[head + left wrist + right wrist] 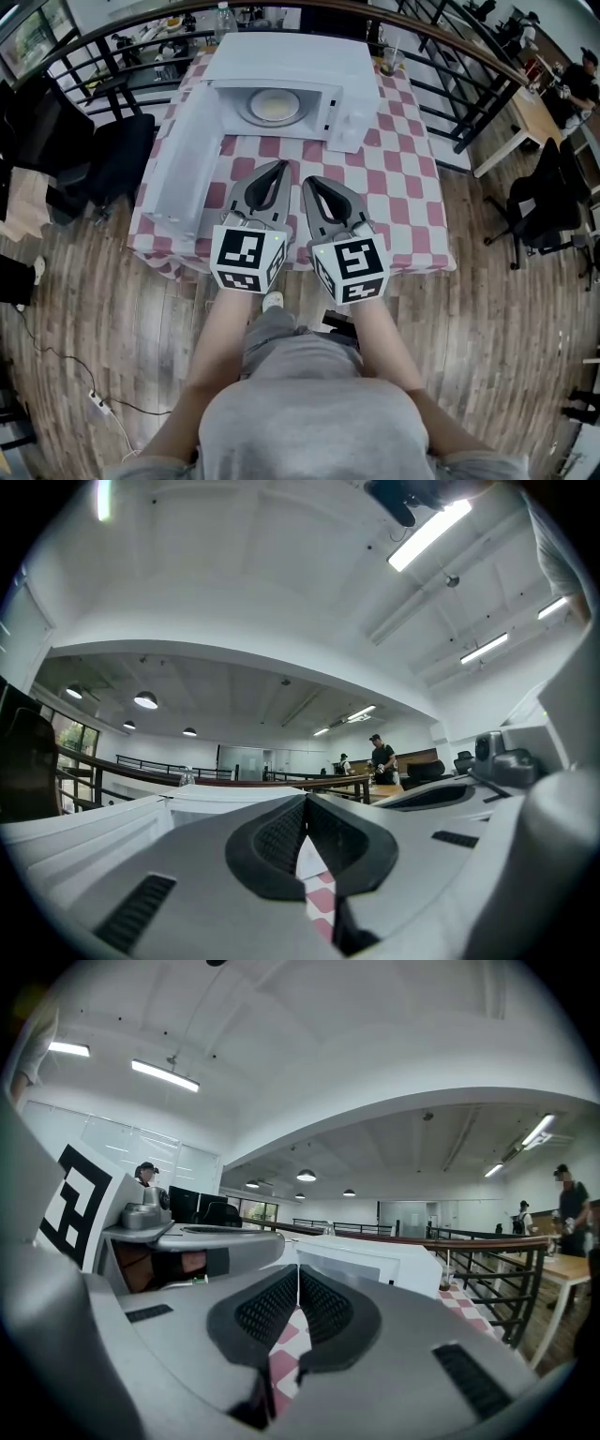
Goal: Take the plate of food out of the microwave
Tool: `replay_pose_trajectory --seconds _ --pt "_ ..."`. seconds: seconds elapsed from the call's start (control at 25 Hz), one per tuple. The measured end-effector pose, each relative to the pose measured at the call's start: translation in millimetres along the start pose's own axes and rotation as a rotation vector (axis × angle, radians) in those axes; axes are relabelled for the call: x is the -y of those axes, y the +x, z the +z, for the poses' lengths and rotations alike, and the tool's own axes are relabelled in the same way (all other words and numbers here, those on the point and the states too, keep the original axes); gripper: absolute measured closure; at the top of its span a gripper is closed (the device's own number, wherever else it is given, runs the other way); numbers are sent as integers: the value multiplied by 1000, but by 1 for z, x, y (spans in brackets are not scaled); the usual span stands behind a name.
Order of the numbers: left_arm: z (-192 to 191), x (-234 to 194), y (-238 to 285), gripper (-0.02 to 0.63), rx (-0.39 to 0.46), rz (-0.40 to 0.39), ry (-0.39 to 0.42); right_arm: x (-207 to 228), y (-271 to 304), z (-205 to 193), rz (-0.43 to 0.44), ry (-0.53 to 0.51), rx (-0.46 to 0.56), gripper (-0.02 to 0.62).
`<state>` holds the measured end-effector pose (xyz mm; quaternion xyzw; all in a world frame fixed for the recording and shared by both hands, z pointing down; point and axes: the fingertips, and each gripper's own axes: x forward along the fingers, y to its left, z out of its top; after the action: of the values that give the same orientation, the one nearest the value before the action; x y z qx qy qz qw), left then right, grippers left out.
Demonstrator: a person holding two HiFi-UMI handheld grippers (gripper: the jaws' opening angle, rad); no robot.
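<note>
We see the white microwave (281, 58) in the upper middle of the head view, standing on a table (412, 178) covered with a red-and-white checked cloth (394, 141). Its door (183, 173) hangs wide open toward the left of the frame. The plate of food (274, 106), pale and round, sits inside the cavity.

Below it, at the frame's centre, our left gripper (280, 167) and right gripper (309, 182) lie side by side over the near part of the cloth. Both point up the frame at the oven and are well short of the plate. In each gripper view the dark ribbed pads (281, 832) meet in a thin line with nothing between them, so both grippers are closed and empty.

Each cube (248, 258) bears black-and-white square markers, patterns rather than letters. Any print on the control panel (354, 117) is too small for us to read.
</note>
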<state>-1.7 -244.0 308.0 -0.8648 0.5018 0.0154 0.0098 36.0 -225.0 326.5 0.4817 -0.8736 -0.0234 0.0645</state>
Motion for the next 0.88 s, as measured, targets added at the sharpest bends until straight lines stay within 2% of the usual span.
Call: replay_pose_trajectory --seconds 0.24,0.64,0.88 --pt "-10 -27 27 603 -21 -2 1 13 34 -6 -15 14 -17 569" --pt "-28 -67 71 597 -67 -50 -35 29 88 -10 -43 24 -33 569" --pt "-44 -81 90 477 -110 -99 -70 39 110 -16 -72 32 -52 569"
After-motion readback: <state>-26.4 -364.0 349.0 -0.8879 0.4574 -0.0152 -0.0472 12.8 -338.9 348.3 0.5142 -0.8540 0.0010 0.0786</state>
